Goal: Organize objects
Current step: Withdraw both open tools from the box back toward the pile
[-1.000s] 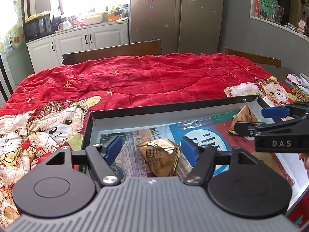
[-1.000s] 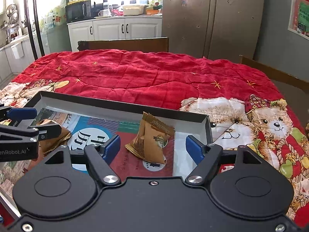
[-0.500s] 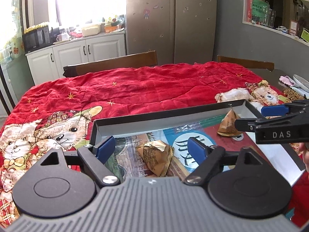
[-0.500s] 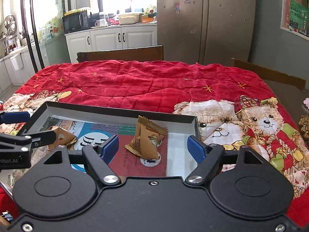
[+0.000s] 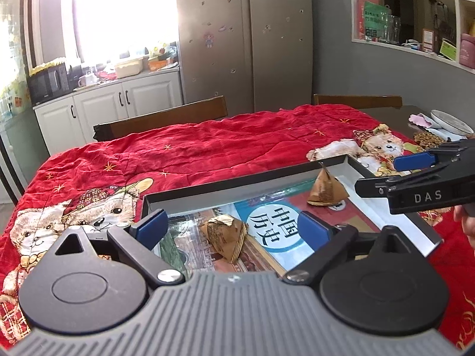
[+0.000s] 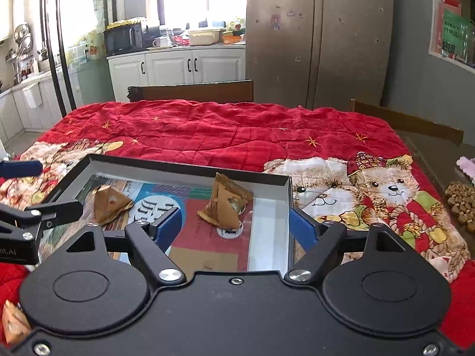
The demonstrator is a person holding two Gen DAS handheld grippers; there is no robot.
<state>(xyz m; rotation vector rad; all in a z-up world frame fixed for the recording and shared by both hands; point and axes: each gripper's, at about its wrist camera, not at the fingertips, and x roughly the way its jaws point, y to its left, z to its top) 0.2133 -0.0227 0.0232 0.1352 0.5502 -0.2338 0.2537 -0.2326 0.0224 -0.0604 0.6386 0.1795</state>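
Observation:
A shallow dark-rimmed tray (image 5: 237, 182) (image 6: 184, 164) with a printed floor lies on the red quilt. Two brown pyramid-shaped packets rest in it. One packet (image 5: 225, 237) (image 6: 108, 204) lies below and ahead of my left gripper (image 5: 231, 228) (image 6: 56, 188), whose jaws are opening with no pad touching it. The other packet (image 5: 325, 191) (image 6: 228, 204) stands near the tray's right end, in front of my right gripper (image 6: 236, 225) (image 5: 377, 175), which is open and holds nothing. A third packet (image 6: 13, 323) lies outside the tray at the lower left.
The red bear-print quilt (image 6: 237, 130) covers the table. Wooden chair backs (image 6: 190, 90) stand along its far side. A pile of brown pellets (image 6: 461, 204) and a plate (image 5: 451, 121) sit at the right edge. Kitchen cabinets and a fridge stand behind.
Both grippers have pulled back and risen from the tray, so more of the room shows. The left jaws have spread wider. Both packets stay in the tray.

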